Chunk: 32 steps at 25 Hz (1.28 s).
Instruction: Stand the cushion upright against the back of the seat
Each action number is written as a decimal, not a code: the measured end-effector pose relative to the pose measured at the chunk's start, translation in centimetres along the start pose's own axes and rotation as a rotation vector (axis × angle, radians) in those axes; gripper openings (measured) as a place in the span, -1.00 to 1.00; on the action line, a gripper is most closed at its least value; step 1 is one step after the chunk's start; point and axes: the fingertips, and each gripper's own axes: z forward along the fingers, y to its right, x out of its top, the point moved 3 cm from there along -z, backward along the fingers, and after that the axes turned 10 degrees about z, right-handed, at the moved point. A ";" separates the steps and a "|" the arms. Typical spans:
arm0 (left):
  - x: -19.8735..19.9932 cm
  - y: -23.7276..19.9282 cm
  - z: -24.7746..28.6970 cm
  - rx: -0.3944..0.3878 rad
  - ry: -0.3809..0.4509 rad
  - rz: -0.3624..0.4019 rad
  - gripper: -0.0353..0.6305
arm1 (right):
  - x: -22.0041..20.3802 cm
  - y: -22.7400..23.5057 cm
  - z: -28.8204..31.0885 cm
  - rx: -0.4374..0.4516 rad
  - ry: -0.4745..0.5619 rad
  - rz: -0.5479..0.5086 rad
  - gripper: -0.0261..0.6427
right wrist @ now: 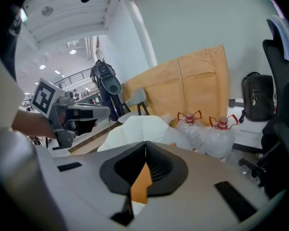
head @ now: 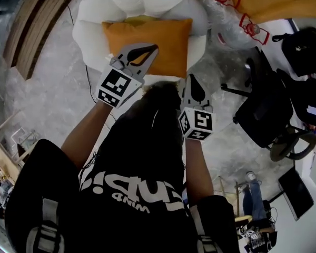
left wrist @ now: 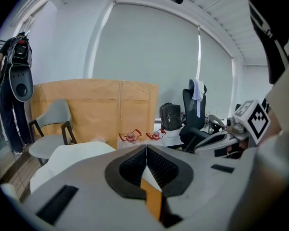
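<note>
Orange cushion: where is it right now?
Head view, top centre: the orange cushion sits on the white seat, with the left claw over its near edge and the right claw just off its near right corner.

Black T-shirt [head: 142,152], white lettering [head: 129,191], grey left tool [head: 154,48], grey right tool [head: 191,78]

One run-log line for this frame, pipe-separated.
orange fabric cushion flat on white padded seat, not upright | left hand-held gripper shut, empty, over cushion's front edge | right hand-held gripper shut, empty, near front corner
</note>
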 end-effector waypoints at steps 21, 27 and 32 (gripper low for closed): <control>-20.0 -0.1 14.6 -0.130 -0.262 0.005 -0.32 | -19.6 10.3 16.1 -0.119 -0.274 0.234 -0.35; -24.7 0.0 15.9 -0.121 -0.321 0.069 -0.28 | -24.8 10.5 17.8 -0.147 -0.355 0.228 -0.35; -28.0 -1.0 18.7 -0.098 -0.389 0.161 -0.27 | -28.9 11.4 20.9 -0.161 -0.443 0.252 -0.34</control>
